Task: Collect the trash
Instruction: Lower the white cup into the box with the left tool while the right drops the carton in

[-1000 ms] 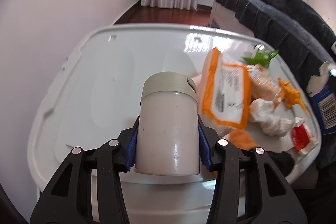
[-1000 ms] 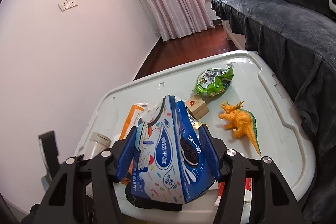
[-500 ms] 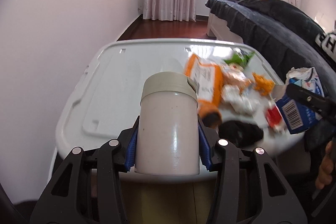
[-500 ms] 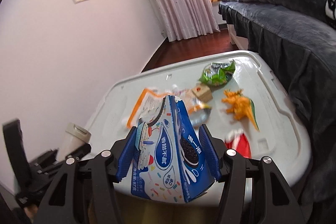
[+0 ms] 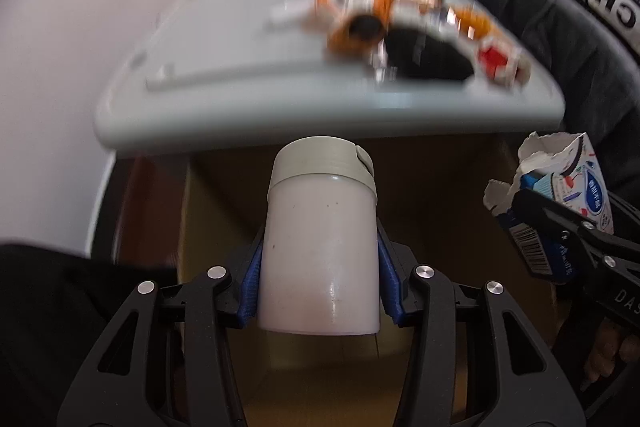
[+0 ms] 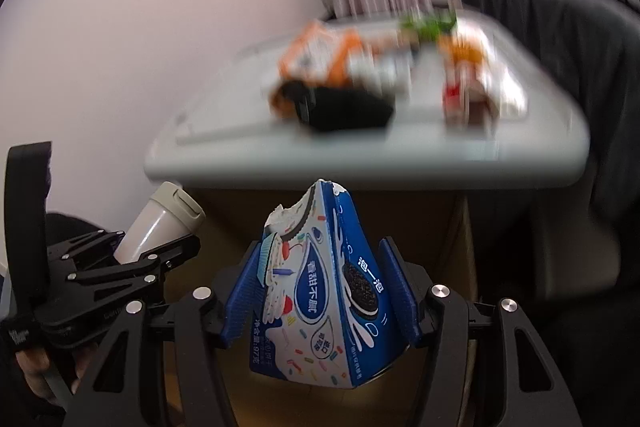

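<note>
My left gripper point(image 5: 319, 291) is shut on a white plastic bottle with a beige cap point(image 5: 320, 247), held below and in front of the table edge. The bottle also shows at the left of the right wrist view point(image 6: 158, 225). My right gripper point(image 6: 320, 301) is shut on a torn blue Oreo cookie box point(image 6: 324, 303), which also shows at the right of the left wrist view point(image 5: 560, 203). Both grippers hang side by side over a brown cardboard box point(image 5: 224, 195). An orange wrapper point(image 5: 352, 3), a black wrapper point(image 5: 428, 57) and a red packet point(image 5: 498, 61) lie blurred on the table.
The white table point(image 5: 248, 75) stands ahead and above the grippers, its front edge close. A dark sofa or blanket point(image 5: 560, 19) runs along the right. A pale wall point(image 6: 120, 47) is at the left. An orange toy dinosaur point(image 6: 460, 53) lies on the table.
Both grippers have pulled back from the table and dropped below its edge, still holding the bottle and the cookie box. The table now sits high in both views.
</note>
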